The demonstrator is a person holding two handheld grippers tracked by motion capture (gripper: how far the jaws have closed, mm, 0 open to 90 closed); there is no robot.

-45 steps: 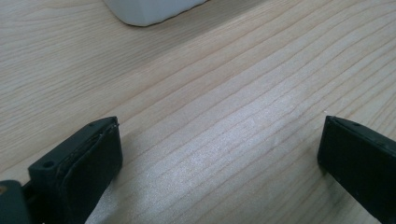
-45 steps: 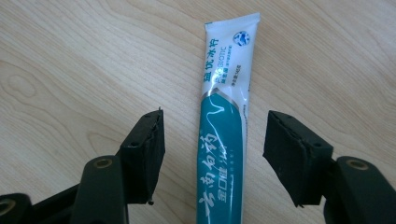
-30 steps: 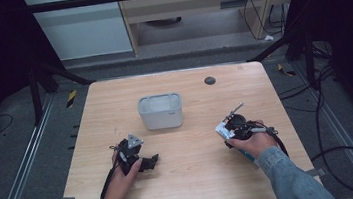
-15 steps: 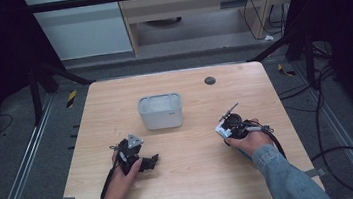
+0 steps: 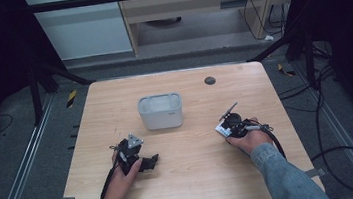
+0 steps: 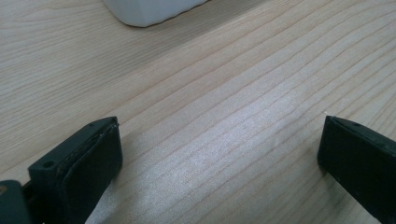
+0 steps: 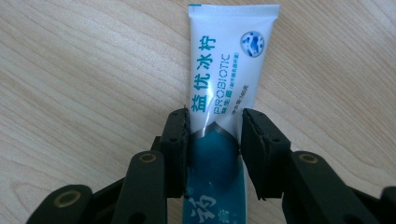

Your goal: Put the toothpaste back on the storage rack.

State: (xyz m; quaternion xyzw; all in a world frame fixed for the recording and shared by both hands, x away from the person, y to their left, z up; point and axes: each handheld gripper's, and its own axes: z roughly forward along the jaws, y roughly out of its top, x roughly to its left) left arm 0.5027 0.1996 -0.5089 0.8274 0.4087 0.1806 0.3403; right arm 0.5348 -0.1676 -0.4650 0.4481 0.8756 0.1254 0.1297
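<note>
A white and teal toothpaste tube (image 7: 224, 84) lies flat on the wooden table, its crimped end pointing away from my right gripper (image 7: 215, 140). The gripper's jaws have just been closing, and both black pads (image 7: 180, 149) now press the tube's sides near its teal part. In the high view the right gripper (image 5: 228, 127) sits low at the table's right, with a bit of white tube (image 5: 222, 131) at its tip. My left gripper (image 5: 138, 154) rests at the front left. Its jaws stand wide apart over bare wood (image 6: 219, 135).
A white box-shaped container (image 5: 161, 111) stands at the table's middle, and its lower edge (image 6: 149, 11) lies just ahead of the left gripper. A small dark round spot (image 5: 209, 80) marks the far side of the table (image 5: 198, 177). Dark floor and cables surround it.
The right hand and its gripper have shifted slightly toward the left. The left hand and the container have not moved.
</note>
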